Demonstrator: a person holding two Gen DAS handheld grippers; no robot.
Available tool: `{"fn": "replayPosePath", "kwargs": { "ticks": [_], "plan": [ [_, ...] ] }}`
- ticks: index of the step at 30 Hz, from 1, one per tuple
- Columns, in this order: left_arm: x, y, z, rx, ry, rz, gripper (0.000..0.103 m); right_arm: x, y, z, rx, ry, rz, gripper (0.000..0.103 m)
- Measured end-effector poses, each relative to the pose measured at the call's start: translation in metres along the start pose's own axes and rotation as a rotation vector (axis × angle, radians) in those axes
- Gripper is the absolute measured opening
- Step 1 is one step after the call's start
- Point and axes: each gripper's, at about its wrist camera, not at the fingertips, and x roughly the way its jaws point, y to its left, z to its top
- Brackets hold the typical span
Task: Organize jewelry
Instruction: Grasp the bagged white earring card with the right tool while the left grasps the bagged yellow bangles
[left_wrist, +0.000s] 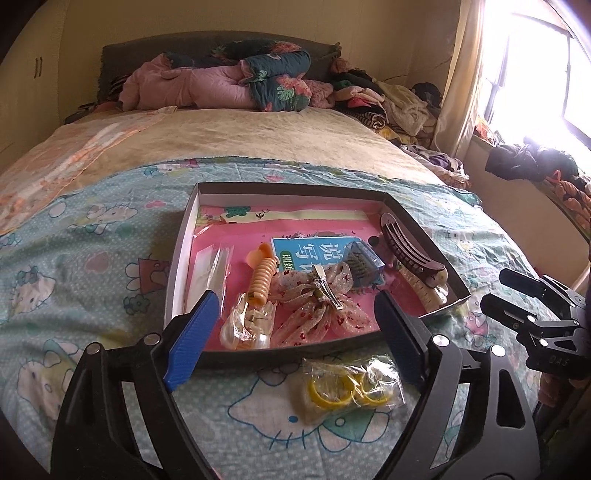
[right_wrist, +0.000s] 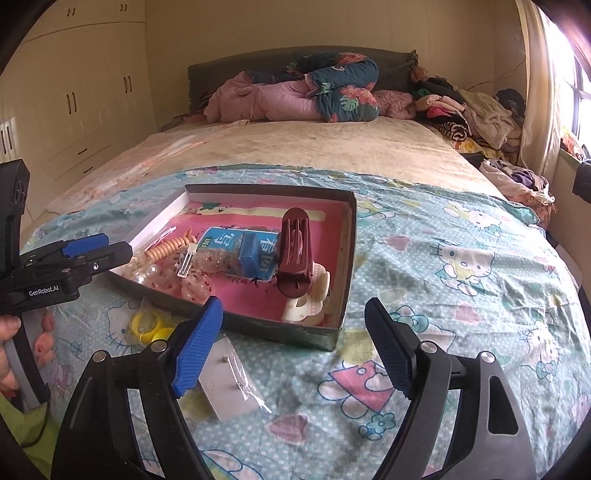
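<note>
Both my left tongs (left_wrist: 291, 332) and right tongs (right_wrist: 293, 349) gape wide, holding nothing. The bag of yellow rings (left_wrist: 345, 389) lies on the bed between my left tongs, outside the shallow box (left_wrist: 258, 186) just ahead, probably next to go in.

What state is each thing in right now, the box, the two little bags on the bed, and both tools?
Box: open, no lid, holding hair clips and a bow.
Bag of yellow rings: lying on the bedspread, outside the box.
Earring packet: lying on the bedspread, outside the box.
Left tool: open, empty.
Right tool: open, empty.
</note>
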Motion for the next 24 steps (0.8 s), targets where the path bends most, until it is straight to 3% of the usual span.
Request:
{"fn": "replayPosePath", "kwargs": {
  "ticks": [13,24],
  "plan": [
    [-0.009,0.001,-0.029,0.003,0.037,0.008,0.083,0.003,0.018,-0.034,-0.050,0.069,0.038,0.078],
    [0.008,-0.002,-0.049,0.024,0.150,-0.011,0.083,0.028,0.044,-0.052,-0.137,0.138,0.083,0.078]
  ]
}}
